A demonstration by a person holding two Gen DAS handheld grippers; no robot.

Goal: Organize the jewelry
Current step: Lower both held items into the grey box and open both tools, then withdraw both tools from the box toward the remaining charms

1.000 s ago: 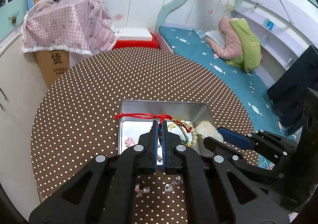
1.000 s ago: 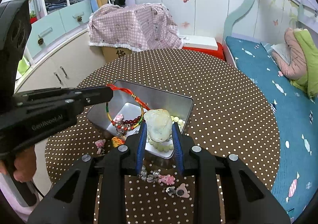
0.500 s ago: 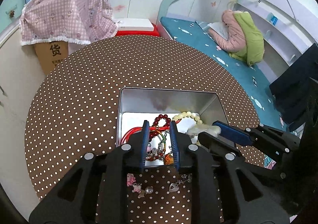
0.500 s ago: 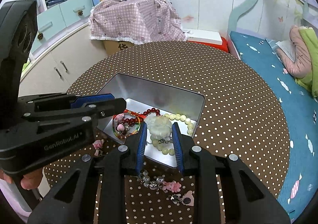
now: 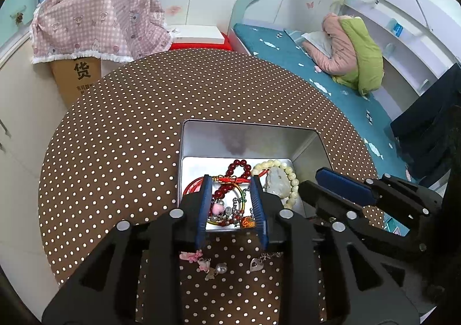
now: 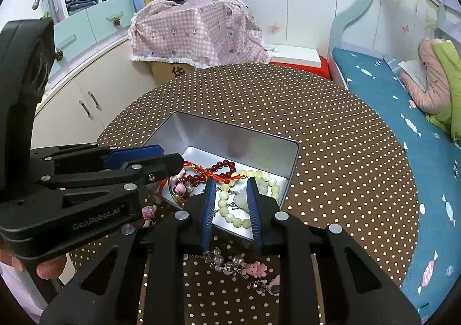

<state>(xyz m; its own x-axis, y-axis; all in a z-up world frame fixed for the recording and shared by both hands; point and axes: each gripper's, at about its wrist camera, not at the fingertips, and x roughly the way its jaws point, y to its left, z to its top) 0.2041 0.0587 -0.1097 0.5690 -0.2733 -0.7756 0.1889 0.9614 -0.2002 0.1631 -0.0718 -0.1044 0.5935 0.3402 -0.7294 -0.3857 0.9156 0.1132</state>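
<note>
A silver metal tin (image 5: 247, 137) (image 6: 230, 137) sits on the round dotted table. Inside lie a red cord bracelet (image 5: 230, 179), dark red beads (image 5: 237, 166) (image 6: 223, 166), a pale bead bracelet (image 5: 291, 178) (image 6: 230, 212) and a white jade pendant (image 5: 276, 183) (image 6: 241, 199). My left gripper (image 5: 230, 180) is open and empty over the tin's near edge. My right gripper (image 6: 230, 180) is open and empty above the pendant and pale beads. Loose charm pieces (image 5: 207, 263) (image 6: 239, 266) lie on the table in front of the tin.
The brown polka-dot table (image 5: 144, 123) (image 6: 331, 137) ends near a bed (image 5: 288, 56) on the right. A cardboard box under a pink checked cloth (image 5: 95, 25) stands behind, cabinets (image 6: 86, 94) to the left.
My left gripper opened and let the red cord bracelet drop into the tin. My right gripper opened and released the jade pendant with its beads into the tin.
</note>
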